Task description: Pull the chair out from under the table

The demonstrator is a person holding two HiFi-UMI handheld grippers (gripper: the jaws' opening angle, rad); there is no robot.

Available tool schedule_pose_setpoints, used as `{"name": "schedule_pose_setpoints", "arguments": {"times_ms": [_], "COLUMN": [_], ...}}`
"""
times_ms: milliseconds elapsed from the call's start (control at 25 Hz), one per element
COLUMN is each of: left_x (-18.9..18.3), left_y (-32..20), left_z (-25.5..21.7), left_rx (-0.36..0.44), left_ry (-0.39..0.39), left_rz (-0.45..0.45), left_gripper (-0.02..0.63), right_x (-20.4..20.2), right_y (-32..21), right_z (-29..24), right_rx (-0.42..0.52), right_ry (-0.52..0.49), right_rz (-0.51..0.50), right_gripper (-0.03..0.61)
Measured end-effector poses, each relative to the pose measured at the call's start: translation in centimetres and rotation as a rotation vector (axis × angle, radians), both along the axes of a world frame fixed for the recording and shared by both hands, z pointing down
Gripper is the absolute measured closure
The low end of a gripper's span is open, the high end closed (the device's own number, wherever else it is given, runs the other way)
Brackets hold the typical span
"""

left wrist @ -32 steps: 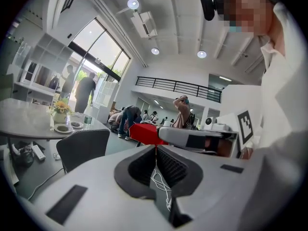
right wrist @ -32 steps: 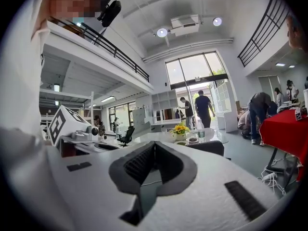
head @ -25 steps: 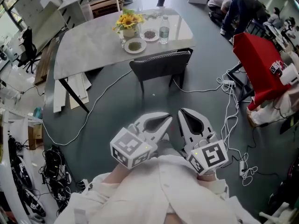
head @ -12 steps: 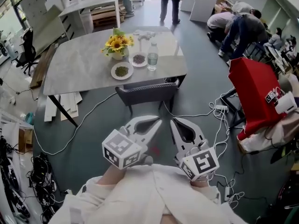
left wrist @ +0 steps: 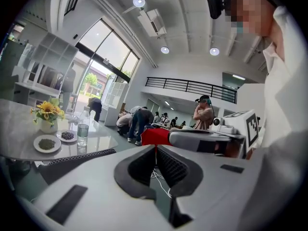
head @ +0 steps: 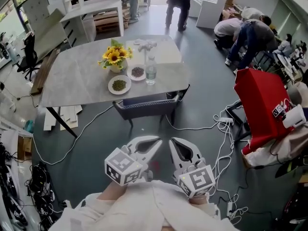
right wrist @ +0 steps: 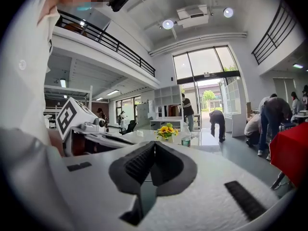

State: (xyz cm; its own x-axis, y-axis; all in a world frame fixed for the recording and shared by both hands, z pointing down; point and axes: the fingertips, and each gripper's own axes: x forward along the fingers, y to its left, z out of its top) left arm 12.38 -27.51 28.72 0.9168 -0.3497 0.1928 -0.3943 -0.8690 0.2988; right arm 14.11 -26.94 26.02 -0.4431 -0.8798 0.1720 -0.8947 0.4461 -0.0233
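The dark grey chair [head: 147, 106] stands tucked against the near edge of the grey table [head: 77, 81], its back towards me. My left gripper [head: 158, 140] and right gripper [head: 172, 142] hover side by side over the floor, a short way in front of the chair and touching nothing. Both are shut and empty, their dark pads pressed together. In the left gripper view the left gripper [left wrist: 155, 148] points past the chair back [left wrist: 77, 157], which lies to its left. The right gripper [right wrist: 154, 144] looks towards the table [right wrist: 144, 134].
On the table stand a vase of sunflowers [head: 114, 57], a water bottle [head: 150, 73] and two small plates [head: 119, 84]. White cables [head: 219, 124] trail over the floor on the right beside a red covered object [head: 262, 100]. Planks [head: 60, 114] lie at left. People [head: 240, 28] work behind.
Both grippers, shut throughout, have moved forward towards the chair, which now lies closer in front of them. The chair and table have not moved.
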Motion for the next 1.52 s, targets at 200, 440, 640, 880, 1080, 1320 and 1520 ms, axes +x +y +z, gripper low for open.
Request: {"name": "schedule_pose_setpoints", "arguments": {"times_ms": [200,440,640,880,1080,1320,1520], "left_x": [0.5,0.8,0.4,-0.3,-1.3,-1.5,-1.7], "left_y": [-1.2,-3.7,-7.9,-13.6,-18.5,-22.4,-24.5], "left_z": [1.0,0.8,0.4,0.1,-0.2,-0.8,0.2], "left_rx": [-0.014,-0.007,-0.001,0.015,0.027,0.064,0.039], "left_ry": [-0.022,-0.01,0.008,0.0,-0.007,0.011,-0.009], "left_rz": [0.007,0.006,-0.006,-0.022,-0.023,-0.001,0.05], "left_gripper": [0.597,0.597,0.597,0.597,0.597,0.597,0.597], "right_x": [1.1,1.1,0.6,0.5,0.3,0.6,-0.2], "right_y": [-1.0,-3.8,-8.2,-13.8,-18.4,-23.1,-25.9], "right_z": [0.6,0.8,0.5,0.2,-0.3,0.1,0.4], "right_rx": [-0.005,-0.007,0.0,-0.006,-0.008,-0.027,-0.027], "right_ry": [-0.011,-0.001,0.013,0.047,0.046,0.032,0.018], "right_rz": [0.022,0.011,-0.004,0.005,0.04,0.085,0.072], "right_gripper": [0.575,0.575,0.575,0.575,0.575,0.575,0.575]}}
